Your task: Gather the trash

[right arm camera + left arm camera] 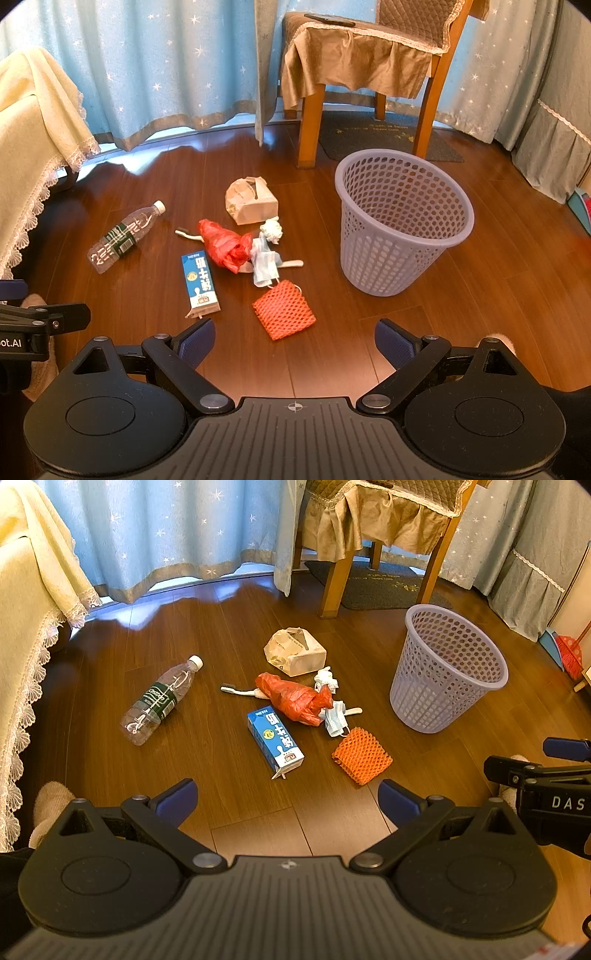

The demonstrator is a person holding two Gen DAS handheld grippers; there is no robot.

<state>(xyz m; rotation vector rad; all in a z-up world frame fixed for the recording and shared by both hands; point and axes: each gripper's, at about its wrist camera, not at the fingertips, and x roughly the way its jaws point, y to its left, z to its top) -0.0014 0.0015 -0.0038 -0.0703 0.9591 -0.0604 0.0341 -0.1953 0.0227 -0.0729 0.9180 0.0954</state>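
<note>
Trash lies scattered on the wooden floor: a clear plastic bottle (160,701) (123,236), a blue milk carton (275,742) (200,284), a red plastic bag (295,698) (223,245), an orange foam net (362,755) (284,309), a face mask (336,720) (264,266), a crumpled tissue (327,679) (272,229), a toothbrush (236,691) and a paper bag (295,651) (251,201). A lilac mesh bin (448,668) (399,221) stands upright to the right. My left gripper (288,801) and right gripper (295,341) hover open above the floor, short of the trash.
A wooden chair (365,74) with a brown cover stands behind the bin on a dark mat (376,585). Blue star curtains (166,535) hang at the back. A cream-covered seat (29,590) is on the left. A red broom (570,653) leans at far right. Socked feet show by the grippers.
</note>
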